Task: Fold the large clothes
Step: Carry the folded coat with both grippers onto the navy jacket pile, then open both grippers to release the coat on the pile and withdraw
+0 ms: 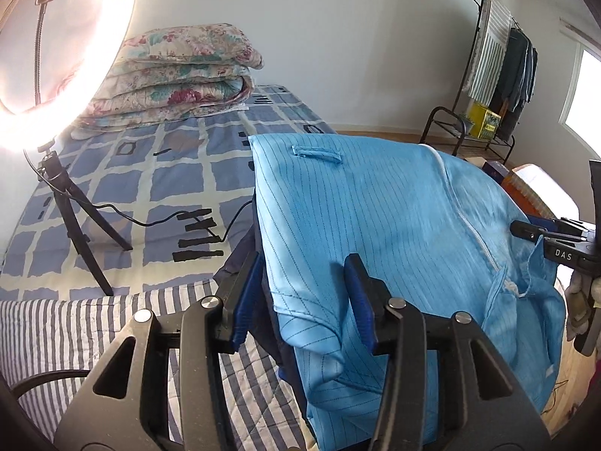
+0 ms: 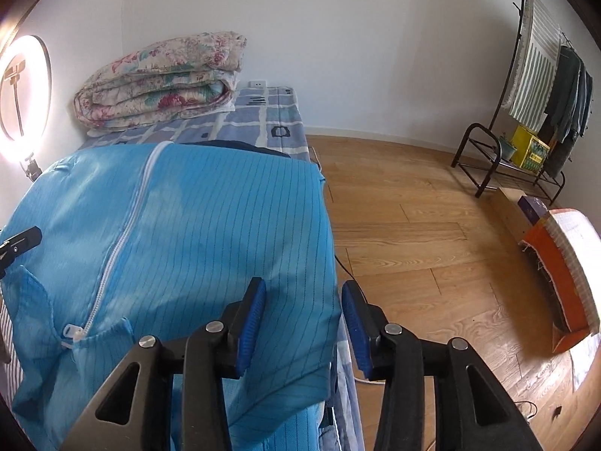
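Note:
A light blue pinstriped jacket (image 1: 375,206) with a white zipper lies folded on the bed, over a dark navy garment (image 1: 244,251). My left gripper (image 1: 303,263) is open, its blue pads standing either side of the jacket's near left corner without pressing it. In the right wrist view the jacket (image 2: 206,225) fills the left half. My right gripper (image 2: 304,283) is open too, astride the jacket's right edge with a gap at the right pad. Each gripper shows in the other's view: the right gripper (image 1: 556,240) and the left gripper (image 2: 18,240).
A lit ring light (image 1: 112,56) on a black tripod (image 1: 75,218) stands on the checkered bed sheet (image 1: 150,188), its cable trailing toward the jacket. A folded floral quilt (image 1: 176,75) sits at the bed's head. Wooden floor (image 2: 413,225), a clothes rack (image 2: 544,86) and an orange box (image 2: 556,282) lie right.

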Motion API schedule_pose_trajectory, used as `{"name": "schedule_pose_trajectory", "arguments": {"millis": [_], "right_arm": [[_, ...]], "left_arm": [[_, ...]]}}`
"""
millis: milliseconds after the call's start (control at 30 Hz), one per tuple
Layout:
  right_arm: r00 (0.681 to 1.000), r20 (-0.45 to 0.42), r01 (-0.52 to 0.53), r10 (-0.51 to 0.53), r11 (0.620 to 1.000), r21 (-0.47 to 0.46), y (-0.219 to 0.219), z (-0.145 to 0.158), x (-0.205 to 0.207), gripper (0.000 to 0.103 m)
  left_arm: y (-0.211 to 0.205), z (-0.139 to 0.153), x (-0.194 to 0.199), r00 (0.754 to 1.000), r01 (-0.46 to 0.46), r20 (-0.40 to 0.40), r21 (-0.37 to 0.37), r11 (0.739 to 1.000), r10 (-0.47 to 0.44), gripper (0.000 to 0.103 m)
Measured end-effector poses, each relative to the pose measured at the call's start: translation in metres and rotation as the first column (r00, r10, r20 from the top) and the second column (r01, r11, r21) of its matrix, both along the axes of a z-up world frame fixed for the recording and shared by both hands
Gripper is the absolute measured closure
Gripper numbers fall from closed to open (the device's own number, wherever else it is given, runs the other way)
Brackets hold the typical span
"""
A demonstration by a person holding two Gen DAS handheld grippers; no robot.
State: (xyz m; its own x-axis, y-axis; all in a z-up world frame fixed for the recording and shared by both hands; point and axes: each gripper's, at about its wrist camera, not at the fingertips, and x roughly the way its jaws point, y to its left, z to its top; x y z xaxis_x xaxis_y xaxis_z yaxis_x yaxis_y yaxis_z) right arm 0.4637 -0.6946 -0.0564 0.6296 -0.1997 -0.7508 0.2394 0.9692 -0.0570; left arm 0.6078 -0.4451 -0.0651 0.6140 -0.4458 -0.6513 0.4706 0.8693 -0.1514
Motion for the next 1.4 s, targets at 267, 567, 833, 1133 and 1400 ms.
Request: {"name": "schedule_pose_trajectory", "arguments": {"millis": [267, 567, 833, 1133, 1400], "right_arm": [[0.997, 0.029, 0.064, -0.064, 0.998, -0.003, -0.007, 0.013, -0.022, 0.061], [0.992, 0.108, 0.062, -0.063, 0.998, 0.009, 0.009, 0.063, -0.073, 0.056], [0.983, 0.18, -0.012, 0.014, 1.0, -0.009, 0.059, 0.117, -0.144, 0.055], [0.96, 0.264, -0.084, 0.092, 0.996, -0.042, 0.136, 0.174, -0.242, 0.049], [0.941, 0.321, -0.107, 0.111, 0.994, -0.031, 0.195, 0.198, -0.336, 0.044]], "left_arm": [[0.018, 0.023, -0.021, 0.999, -0.022, 0.035, -0.032, 0.999, 0.023, 0.057], [0.055, 0.084, -0.086, 0.993, -0.022, 0.119, -0.059, 0.998, 0.029, 0.057], [0.102, 0.137, -0.179, 0.978, -0.024, 0.206, -0.067, 0.997, 0.037, 0.057], [0.158, 0.17, -0.282, 0.971, -0.017, 0.235, -0.098, 0.995, 0.039, 0.057], [0.199, 0.186, -0.379, 0.963, 0.005, 0.27, -0.095, 0.995, 0.021, 0.057]]}}
